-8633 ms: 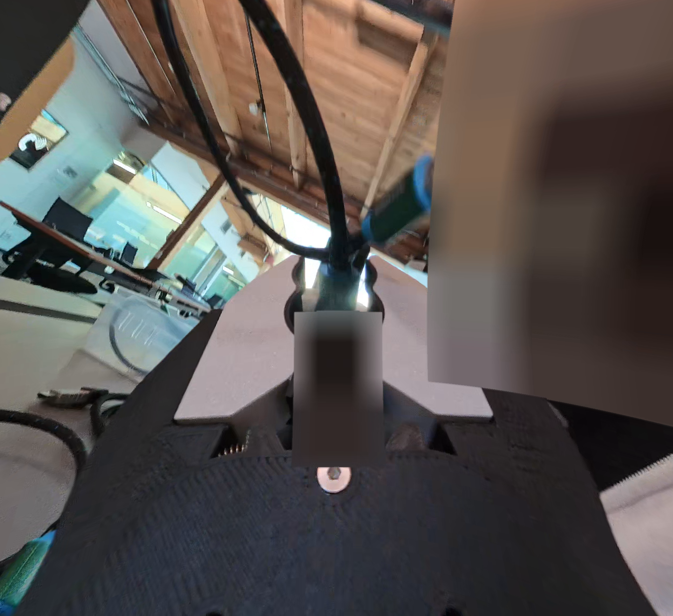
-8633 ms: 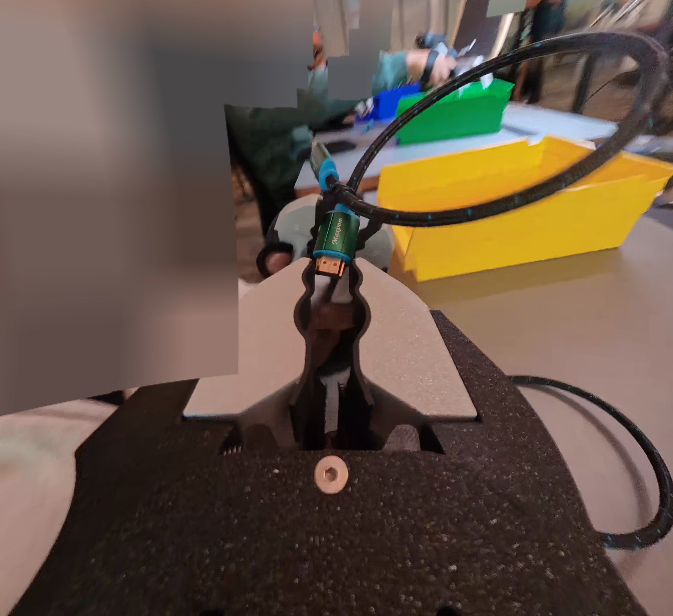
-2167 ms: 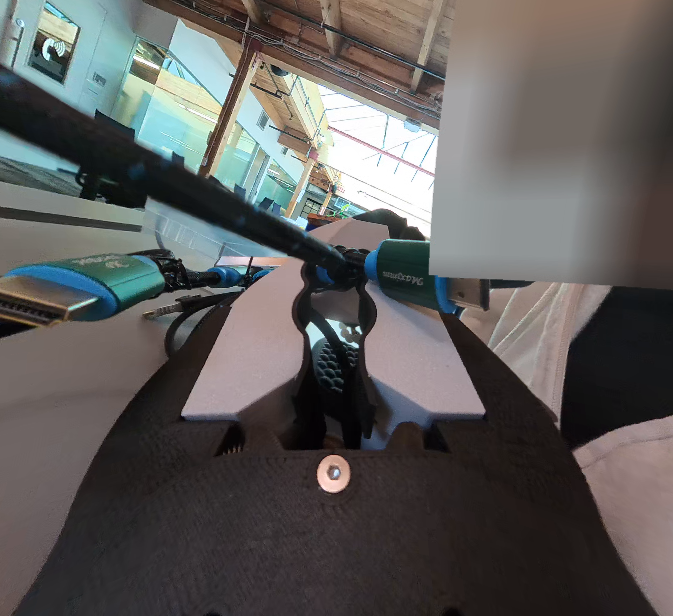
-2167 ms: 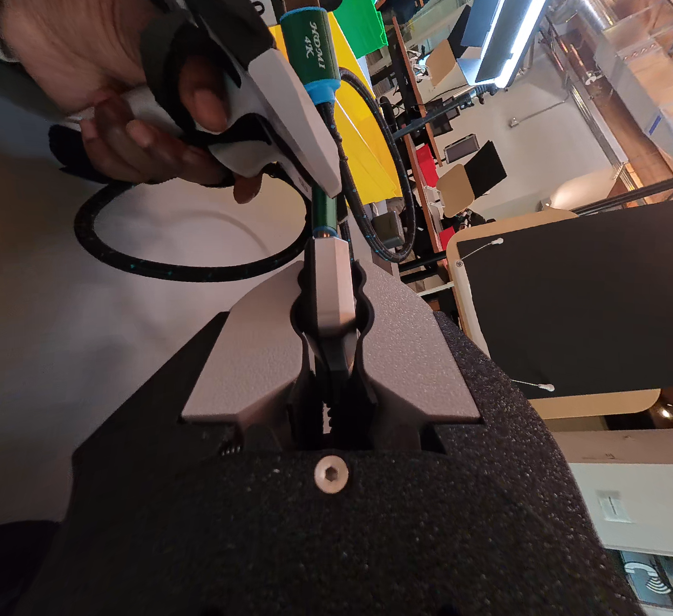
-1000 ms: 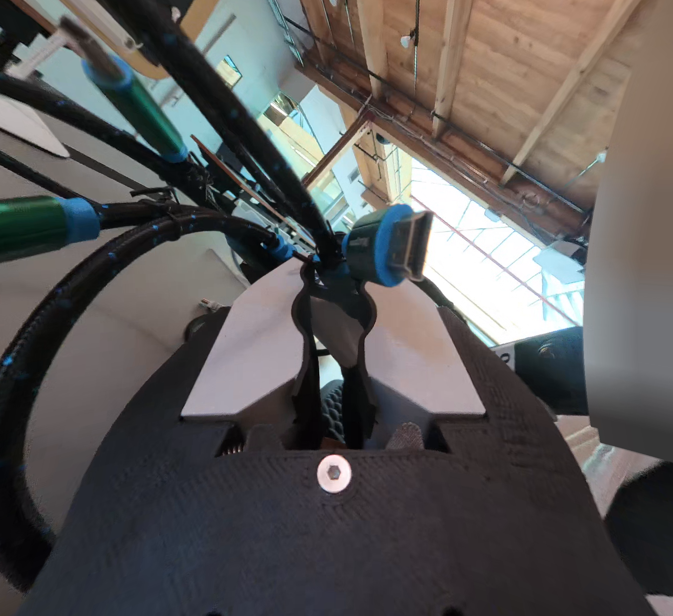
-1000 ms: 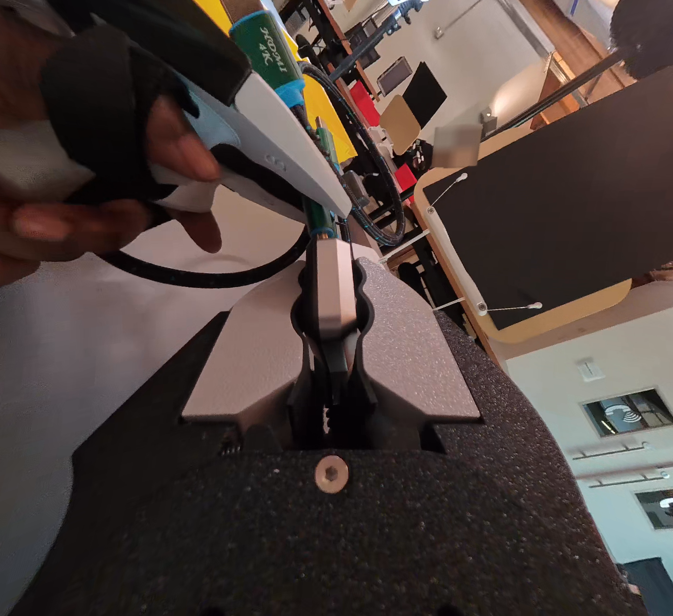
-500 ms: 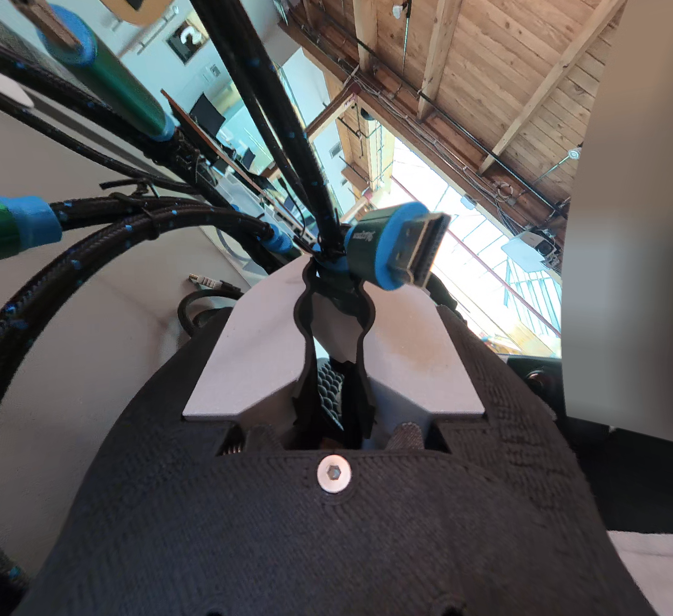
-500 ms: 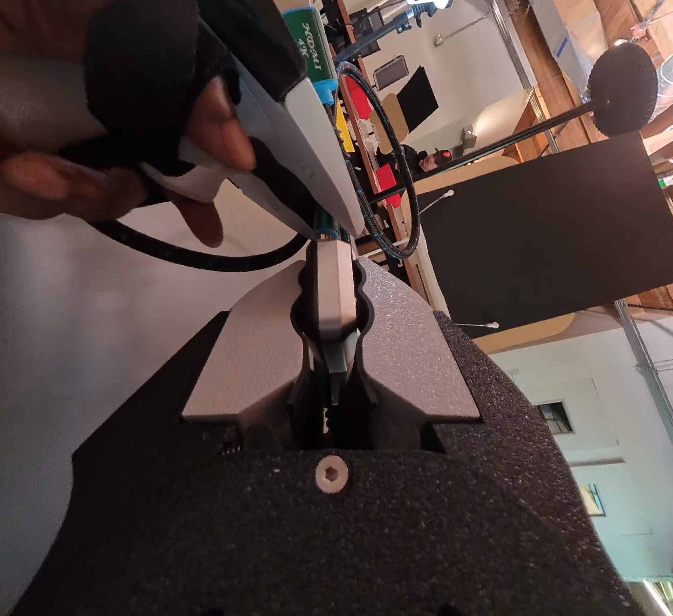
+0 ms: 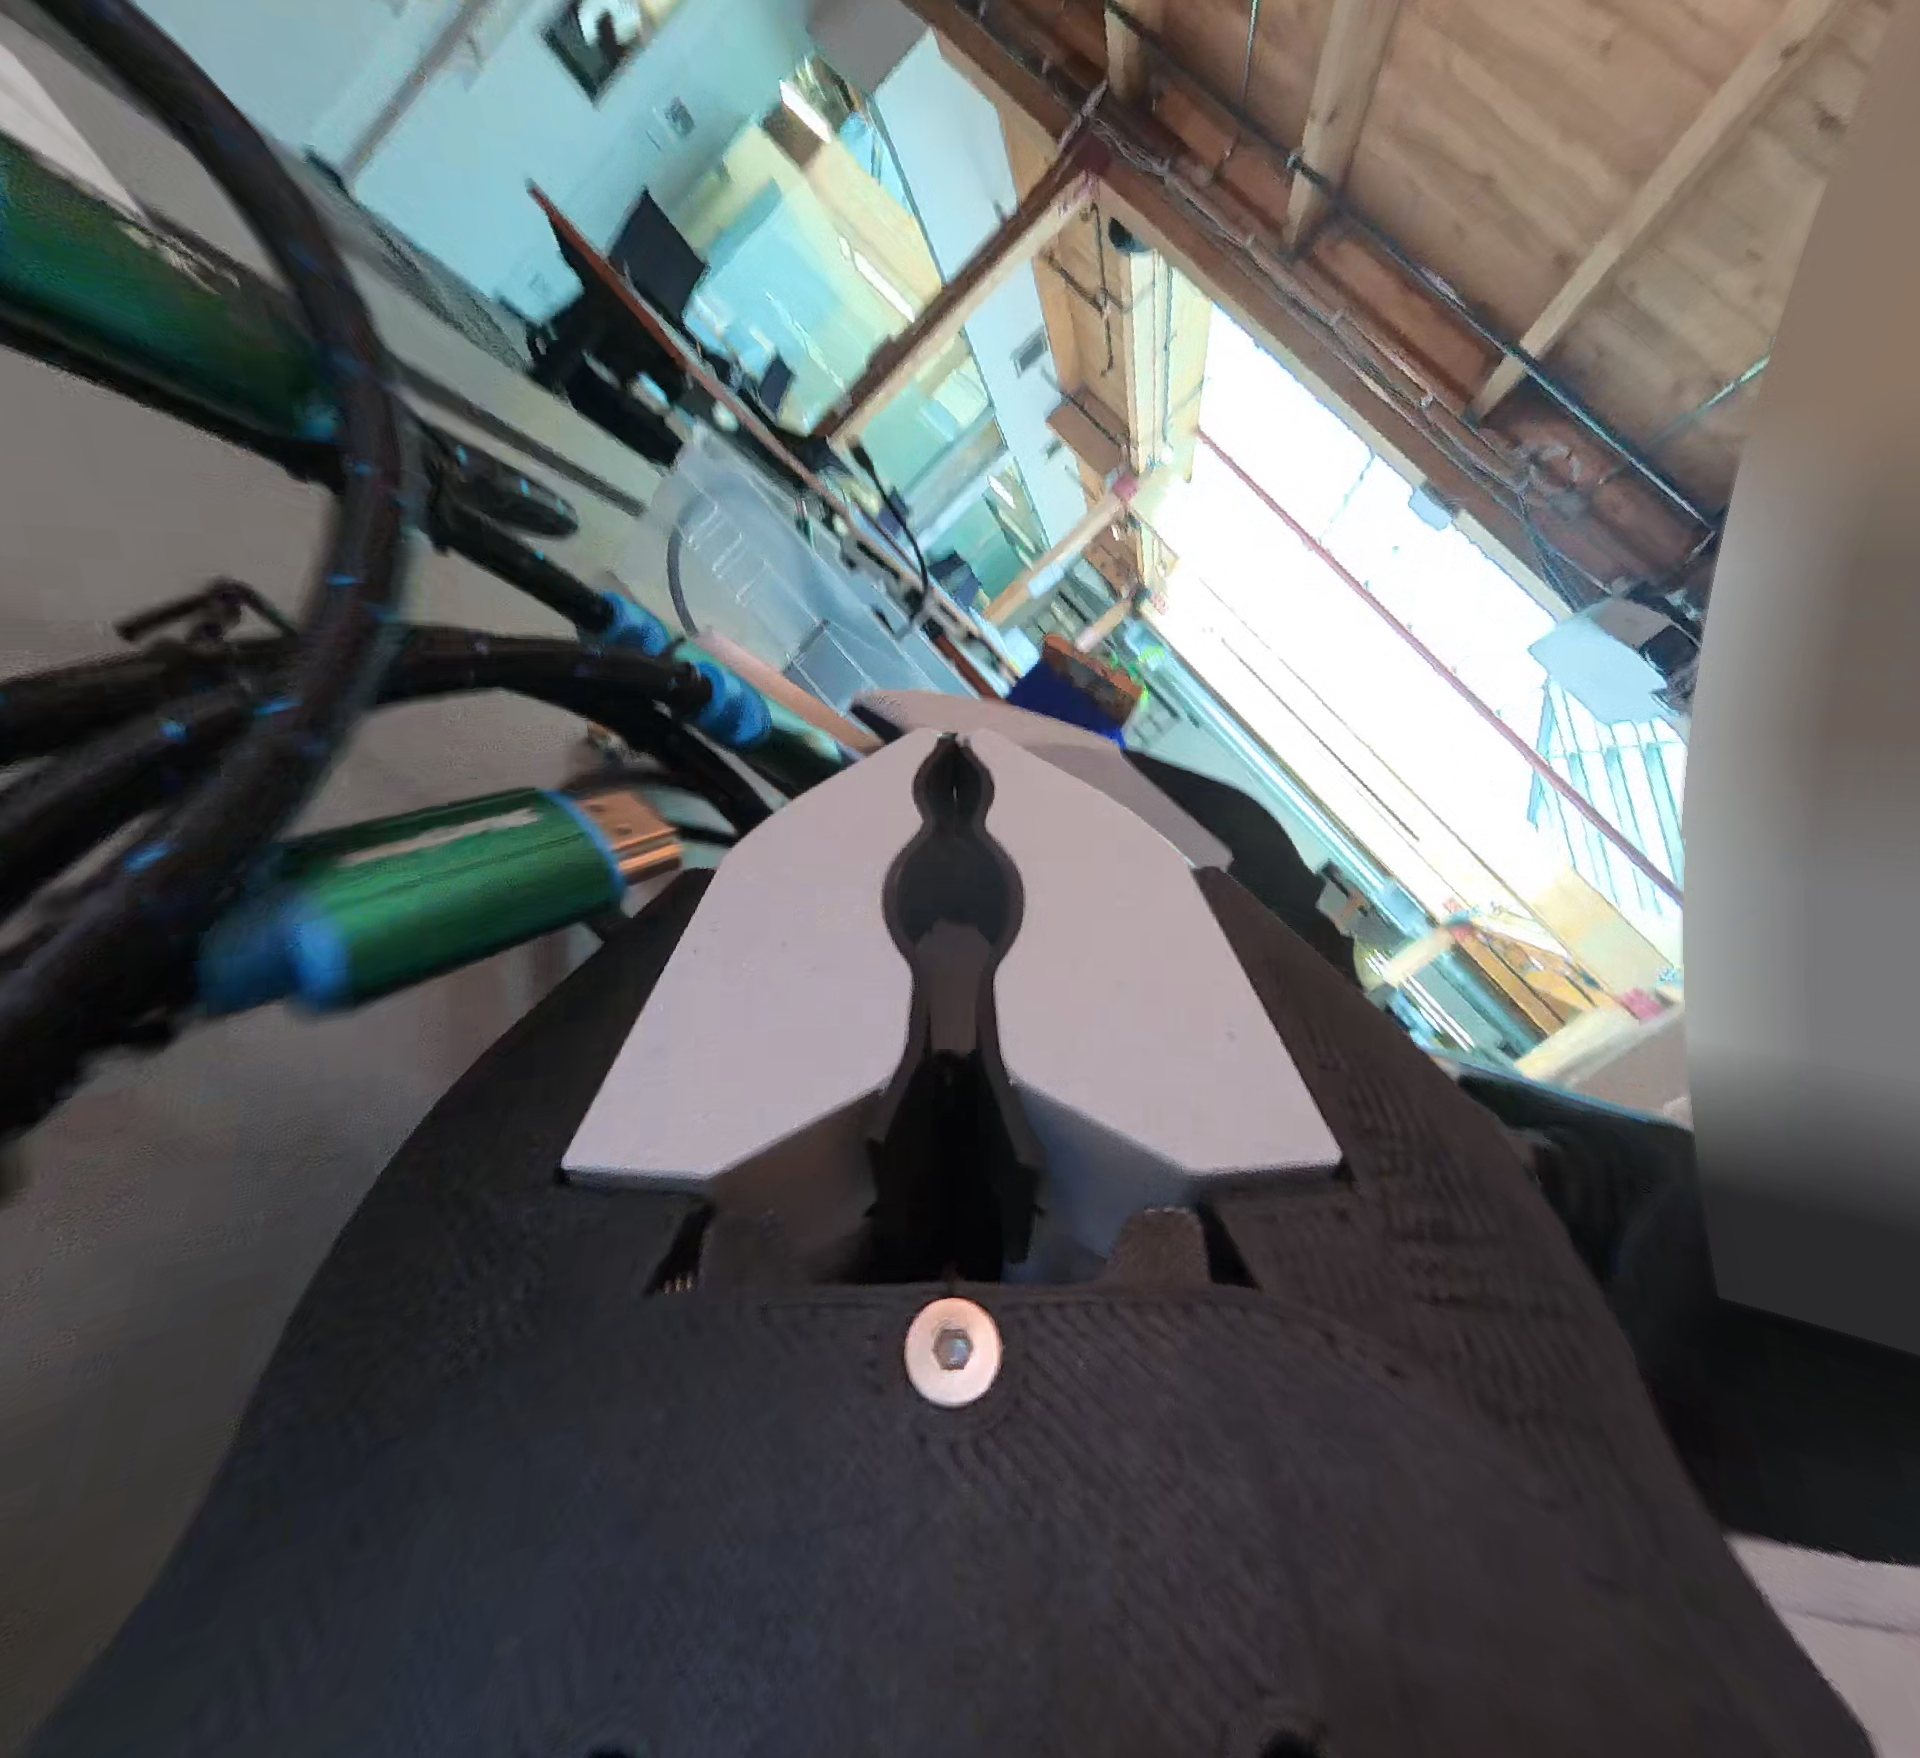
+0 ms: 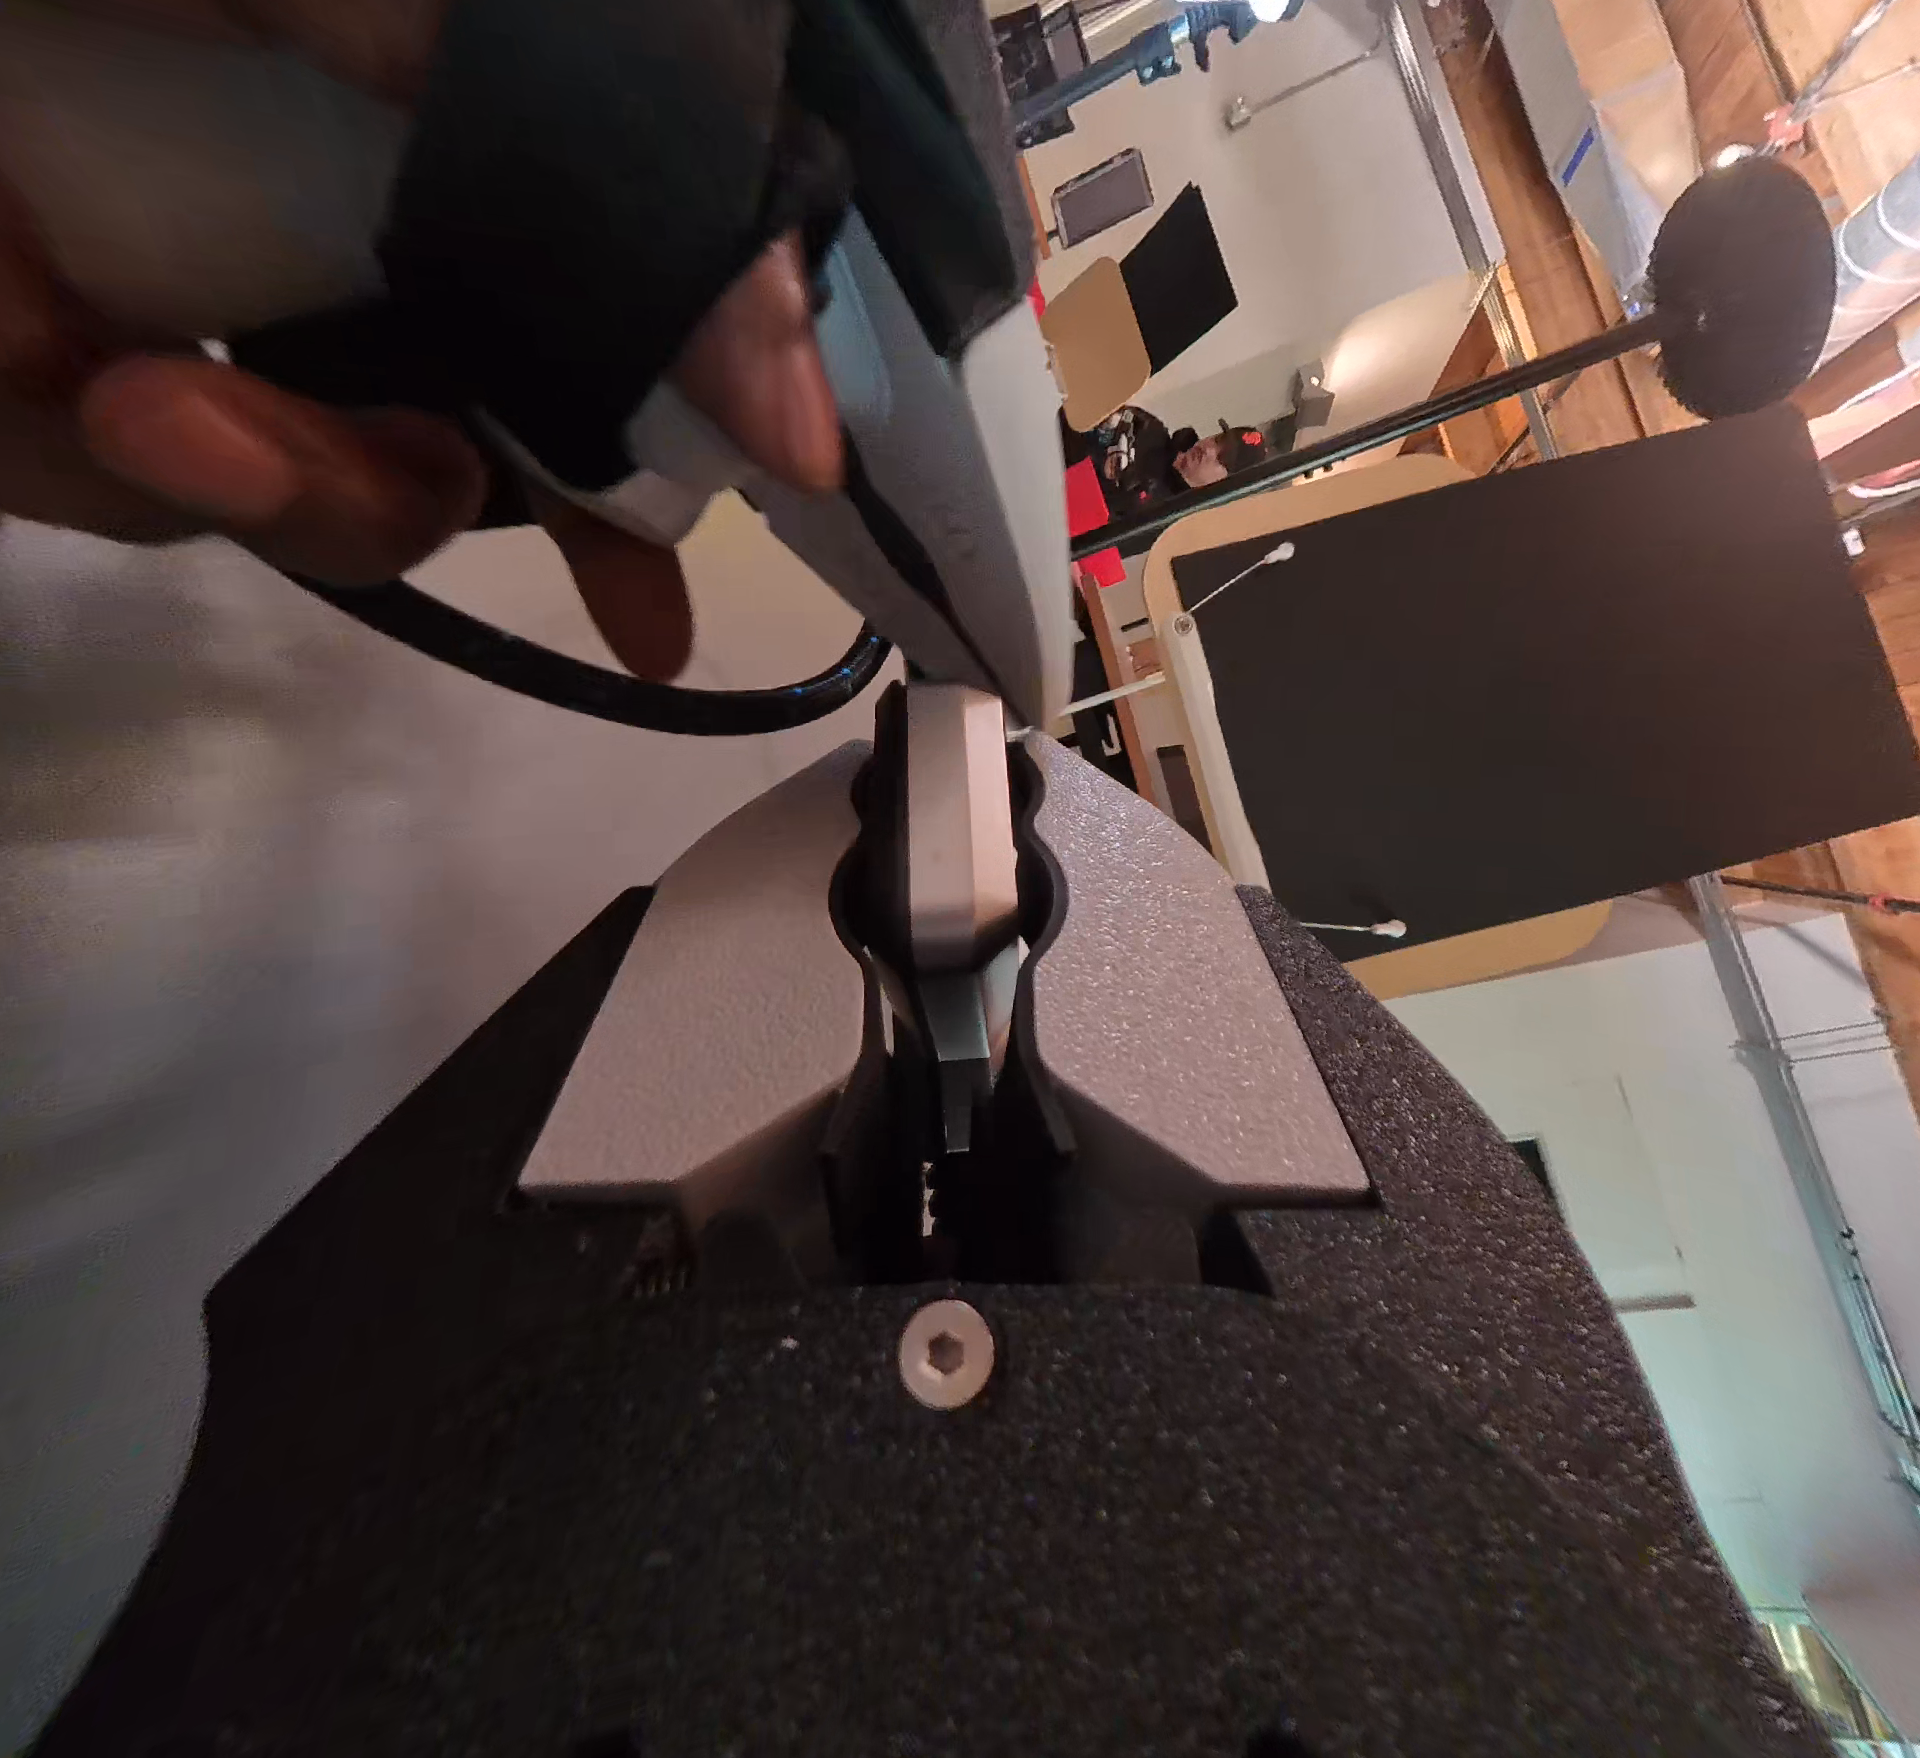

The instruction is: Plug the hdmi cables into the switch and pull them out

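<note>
In the right wrist view my right gripper [image 10: 951, 773] is shut on the thin silver HDMI switch [image 10: 958, 835], held edge-on between its jaws. The left gripper's grey finger [image 10: 966, 503], held by a gloved hand [image 10: 540, 254], touches the switch's top end from above. A black braided cable [image 10: 623, 695] loops below the hand. In the left wrist view my left gripper [image 9: 948, 758] has its jaws closed with nothing between them. A green HDMI plug with a blue collar [image 9: 436, 887] is to its left, tip toward the gripper. A grey part [image 9: 1101, 773] shows just behind the fingertips.
More black braided cables [image 9: 312, 503] and another green plug [image 9: 135, 295] crowd the left of the left wrist view over a pale table [image 9: 208, 1241]. A black panel with a tan rim [image 10: 1538, 700] stands at the right. My two grippers' fingertips are within a few centimetres of each other.
The left gripper let go of the cable it held; its green plug dropped from above the fingertips to the lower left, and the jaws closed. The left gripper moved down onto the switch's end.
</note>
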